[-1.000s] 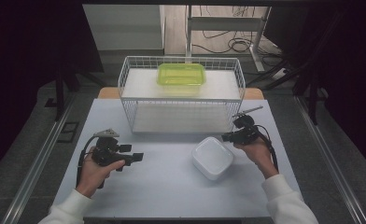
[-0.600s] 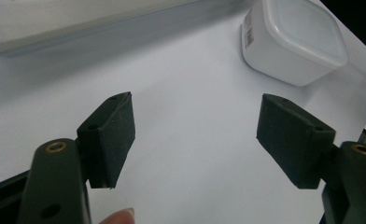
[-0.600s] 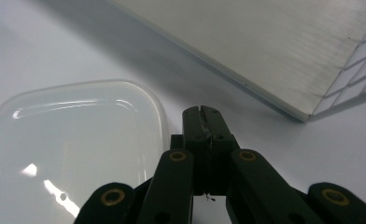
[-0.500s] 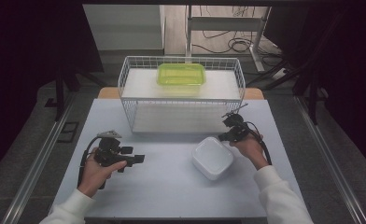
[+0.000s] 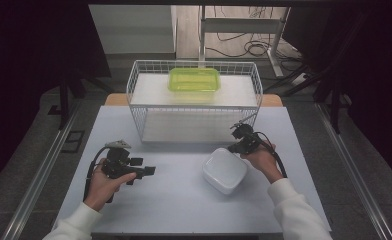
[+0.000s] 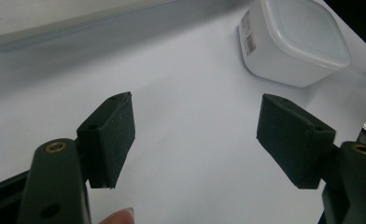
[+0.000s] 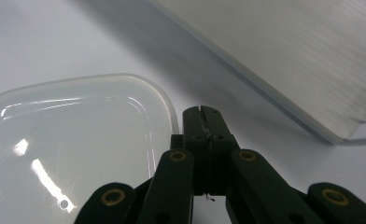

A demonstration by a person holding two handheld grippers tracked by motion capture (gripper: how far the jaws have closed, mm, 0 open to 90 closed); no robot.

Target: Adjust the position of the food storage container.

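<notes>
While held low over the table, right gripper jaws pressed together, nothing between them; just been closing. Tips just beside far right edge of tub, at its rim; contact cannot be told. In right gripper view, tub lies left of and under the closed jaws, lid up, rounded corner nearest the tips; basket wall ahead and to the right.

Tub upright on table, lid on, near-square, so no clear long axis; sits turned diamond-wise, one corner toward the person, one toward basket. Barcode label on the side wall facing left gripper.

Left gripper jaws wide apart, empty, pointing level across table toward tub, well apart from it. In left gripper view, tub ahead and right of the pads, bare table between them. Fingertip at bottom edge.

Green box inside basket, long axis crosswise, well beyond both grippers.
</notes>
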